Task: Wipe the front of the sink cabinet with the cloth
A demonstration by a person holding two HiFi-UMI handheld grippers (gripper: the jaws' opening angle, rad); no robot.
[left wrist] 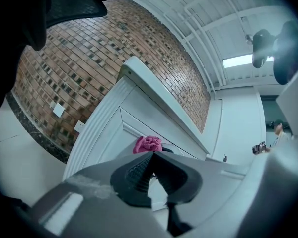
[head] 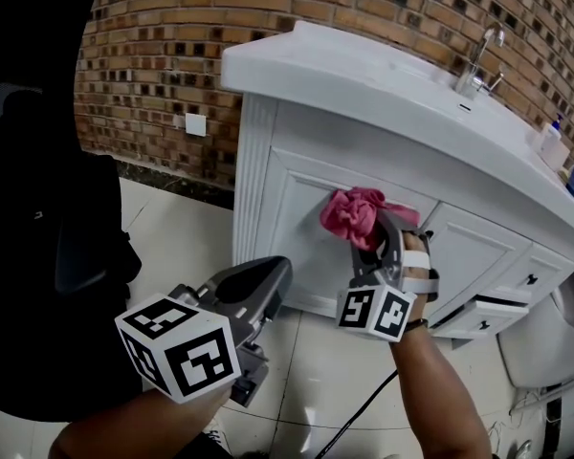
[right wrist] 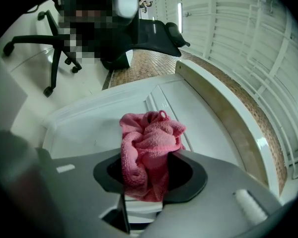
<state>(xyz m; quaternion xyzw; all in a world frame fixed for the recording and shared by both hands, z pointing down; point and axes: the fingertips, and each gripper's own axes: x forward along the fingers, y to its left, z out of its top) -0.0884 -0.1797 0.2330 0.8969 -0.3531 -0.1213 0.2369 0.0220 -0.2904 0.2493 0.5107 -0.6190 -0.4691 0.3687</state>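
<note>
My right gripper (head: 371,240) pinches the pink cloth (head: 350,208) up against the sink cabinet (head: 297,247) front. My left gripper (head: 273,280) is pressed together with nothing in it. I think I am wiping; next I should rub sideways.

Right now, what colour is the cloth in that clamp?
Pink. The cloth, pinched in the right gripper, shows best in the right gripper view.

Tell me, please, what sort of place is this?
Probably a bathroom mock-up inside a larger hall: a white sink cabinet with a faucet stands against a brick-pattern wall, yet a high roof with a strip light and an office chair also show.
</note>
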